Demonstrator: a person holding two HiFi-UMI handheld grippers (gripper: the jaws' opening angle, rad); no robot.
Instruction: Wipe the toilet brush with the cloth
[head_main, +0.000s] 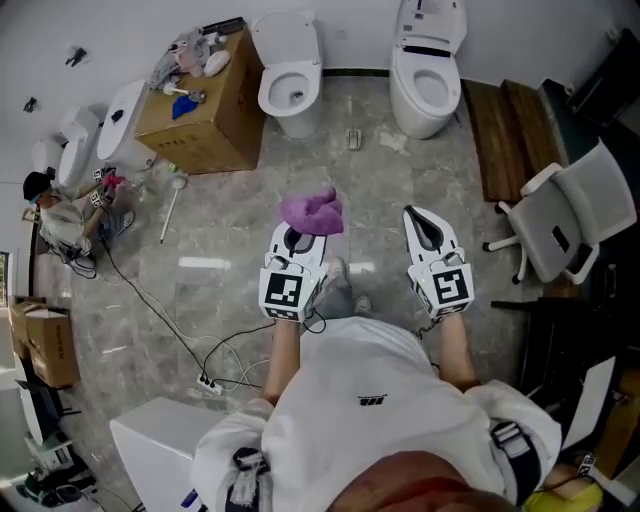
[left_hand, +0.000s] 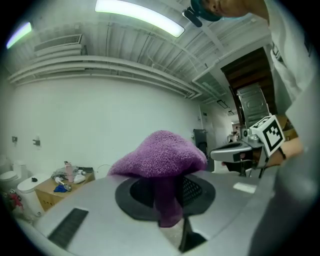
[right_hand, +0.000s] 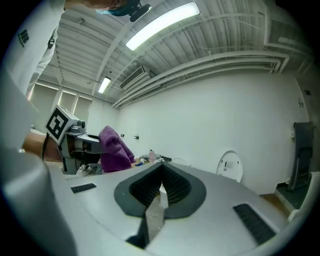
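My left gripper (head_main: 297, 233) is shut on a purple cloth (head_main: 313, 210), which bunches over the jaw tips; in the left gripper view the cloth (left_hand: 160, 155) mushrooms above the closed gripper (left_hand: 167, 200). My right gripper (head_main: 421, 218) is held level beside it, shut and with nothing in it (right_hand: 161, 192). From the right gripper view the cloth (right_hand: 112, 150) and the left gripper (right_hand: 75, 142) show at the left. A white toilet brush (head_main: 171, 208) lies on the floor beside the cardboard box, far to the left of both grippers.
Two toilets (head_main: 290, 80) (head_main: 428, 65) stand against the far wall, and more lie at the left (head_main: 118, 125). A cardboard box (head_main: 205, 120) carries clutter. A white chair (head_main: 572, 215) and wooden boards (head_main: 508, 130) are at the right. Cables (head_main: 190, 350) trail over the floor.
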